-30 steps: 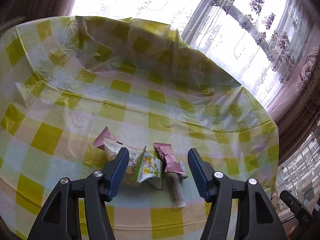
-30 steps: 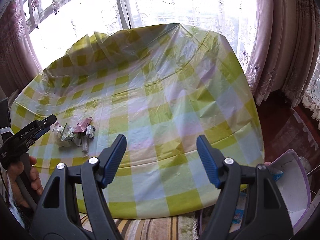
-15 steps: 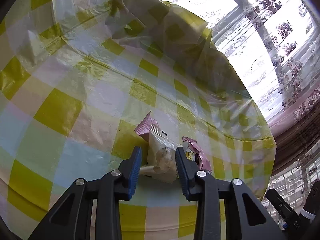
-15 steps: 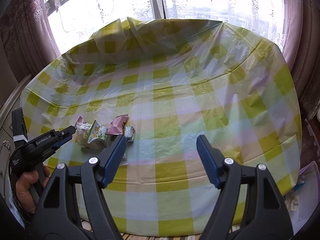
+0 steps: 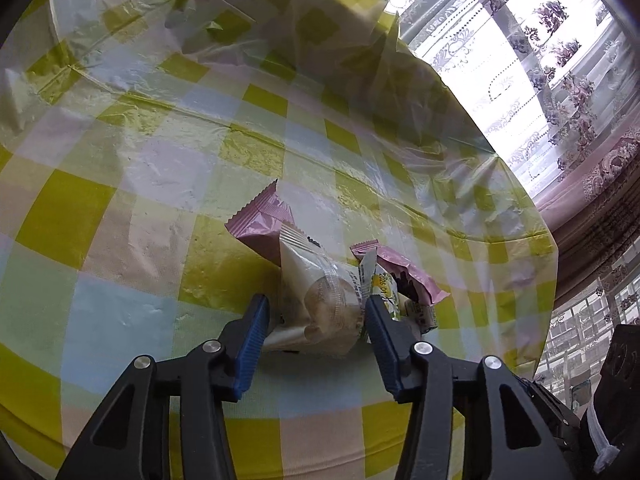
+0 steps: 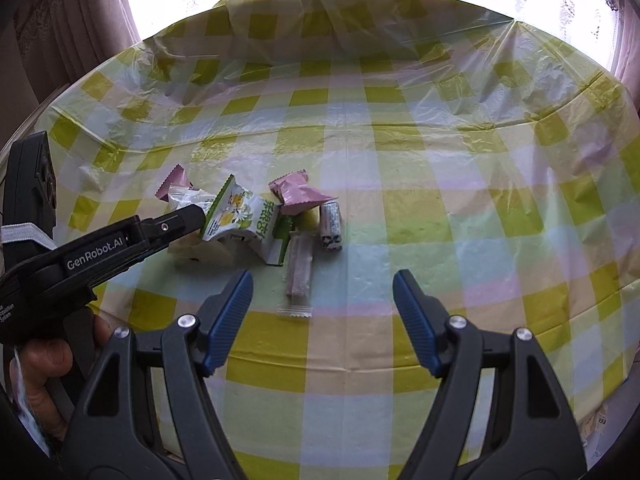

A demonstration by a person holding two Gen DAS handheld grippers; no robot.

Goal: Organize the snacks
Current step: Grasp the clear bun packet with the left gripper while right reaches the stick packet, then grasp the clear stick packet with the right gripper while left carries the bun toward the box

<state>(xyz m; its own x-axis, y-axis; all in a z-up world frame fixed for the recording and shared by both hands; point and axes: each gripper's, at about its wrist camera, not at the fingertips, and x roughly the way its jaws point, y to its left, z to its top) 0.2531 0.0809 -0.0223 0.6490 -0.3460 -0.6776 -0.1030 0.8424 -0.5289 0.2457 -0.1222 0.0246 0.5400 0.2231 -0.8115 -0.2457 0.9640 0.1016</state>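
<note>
Where the left wrist looks down: left claw opening, pads astride a clear cookie pack, right pad seemingly still touching it. Behind, two pink packs, hard against it. From the right wrist only: right claw released, empty, above the checked bench; snack pile at left with green pack, small roll, clear stick; left claw's arm crossing the pile's near side; hand at the lower left edge.
</note>
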